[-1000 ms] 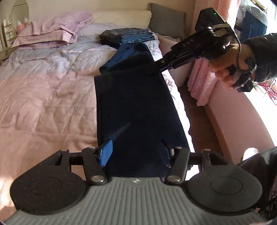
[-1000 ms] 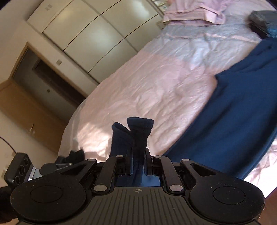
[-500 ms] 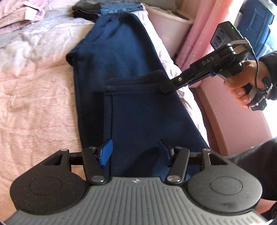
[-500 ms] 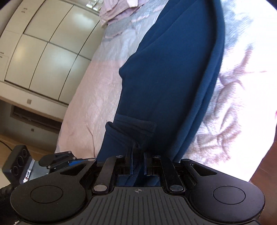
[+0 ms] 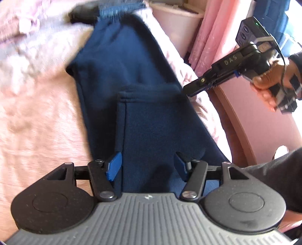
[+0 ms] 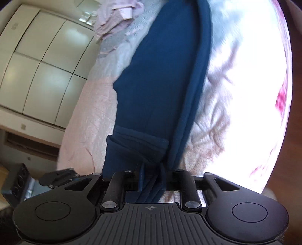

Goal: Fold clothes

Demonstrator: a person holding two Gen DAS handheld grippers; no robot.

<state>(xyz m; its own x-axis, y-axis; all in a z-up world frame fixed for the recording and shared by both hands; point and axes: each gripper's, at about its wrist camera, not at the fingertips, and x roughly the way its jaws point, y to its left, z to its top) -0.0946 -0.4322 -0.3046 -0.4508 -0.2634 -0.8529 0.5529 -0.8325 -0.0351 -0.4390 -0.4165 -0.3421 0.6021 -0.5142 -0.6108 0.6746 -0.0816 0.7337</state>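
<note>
Navy trousers lie lengthwise on the pink bed, their leg end folded back so the cuff hem rests on top. My left gripper hovers low over the fold, its blue pads wide apart with the left pad along the folded layer's edge. My right gripper, held by a hand, sits at the hem's right corner. In the right wrist view its jaws are opening. A bunch of cuff fabric still hangs loose between the right gripper's fingers.
A blurred stack of folded clothes lies beyond the trousers' far end. Pink curtains and a pink ledge run along the bed's right side. White wardrobe doors and pillows stand across the bed.
Both grippers came down and forward, laying the leg end over the trousers. The right jaws, shut on the cuff before, now stand apart.
</note>
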